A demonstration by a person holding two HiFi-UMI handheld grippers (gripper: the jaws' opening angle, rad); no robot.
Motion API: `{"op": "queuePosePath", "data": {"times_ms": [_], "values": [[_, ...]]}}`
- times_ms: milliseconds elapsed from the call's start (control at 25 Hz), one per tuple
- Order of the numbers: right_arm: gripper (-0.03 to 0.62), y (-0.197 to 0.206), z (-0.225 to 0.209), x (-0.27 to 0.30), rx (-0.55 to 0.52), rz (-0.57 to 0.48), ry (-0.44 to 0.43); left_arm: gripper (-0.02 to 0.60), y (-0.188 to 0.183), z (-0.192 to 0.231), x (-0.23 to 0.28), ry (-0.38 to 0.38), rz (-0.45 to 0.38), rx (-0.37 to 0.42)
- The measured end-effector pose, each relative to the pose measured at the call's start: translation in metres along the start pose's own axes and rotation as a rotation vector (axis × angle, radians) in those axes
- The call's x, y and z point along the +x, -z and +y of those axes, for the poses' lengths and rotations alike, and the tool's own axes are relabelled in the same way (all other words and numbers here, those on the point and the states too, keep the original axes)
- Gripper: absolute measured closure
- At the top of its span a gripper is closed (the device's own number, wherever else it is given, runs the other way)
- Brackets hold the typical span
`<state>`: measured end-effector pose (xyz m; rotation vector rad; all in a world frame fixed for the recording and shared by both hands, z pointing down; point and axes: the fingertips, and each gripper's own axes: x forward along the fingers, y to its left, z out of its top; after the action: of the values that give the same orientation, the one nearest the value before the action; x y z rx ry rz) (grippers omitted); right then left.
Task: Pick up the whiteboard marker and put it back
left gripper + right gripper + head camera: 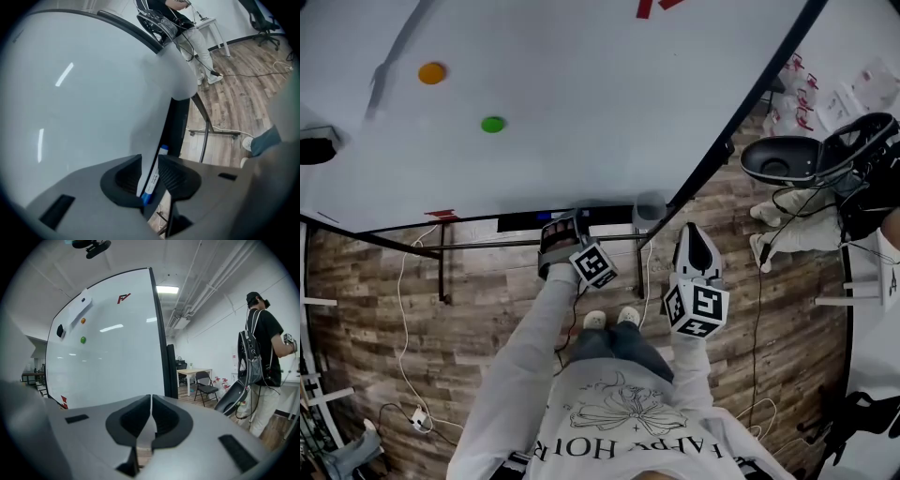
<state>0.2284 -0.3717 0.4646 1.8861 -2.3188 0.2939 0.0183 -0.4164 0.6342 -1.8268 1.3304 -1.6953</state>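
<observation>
The whiteboard marker (pixel 153 178), white with a blue cap, lies along the tray (pixel 161 136) at the whiteboard's lower edge. In the left gripper view my left gripper (pixel 150 176) is open, one jaw on each side of the marker, with a thin gap showing beside it. In the head view the left gripper (pixel 559 228) reaches to the tray under the whiteboard (pixel 581 94). My right gripper (pixel 695 246) hangs to the right of it, away from the board. Its jaws are shut with nothing between them (pixel 150 414).
An orange magnet (pixel 432 72), a green magnet (pixel 492 124) and a black eraser (pixel 317 150) sit on the board. A grey cup (pixel 649 210) stands at the tray's right end. The board's metal stand (pixel 441 272), floor cables (pixel 405 328) and a person (pixel 262 362) with gear are nearby.
</observation>
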Motion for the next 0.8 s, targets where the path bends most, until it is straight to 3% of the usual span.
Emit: {"op": "queuePosePath", "data": {"times_ms": [320, 800], "values": [[0.583, -0.014, 0.022, 0.0, -0.015, -0.033, -0.056, 0.561, -0.011, 0.058, -0.055, -0.136, -0.09, -0.101], [0.583, -0.044, 0.089, 0.011, -0.06, -0.09, -0.215, 0.574, 0.01, 0.147, -0.15, -0.116, -0.298, -0.806]]}}
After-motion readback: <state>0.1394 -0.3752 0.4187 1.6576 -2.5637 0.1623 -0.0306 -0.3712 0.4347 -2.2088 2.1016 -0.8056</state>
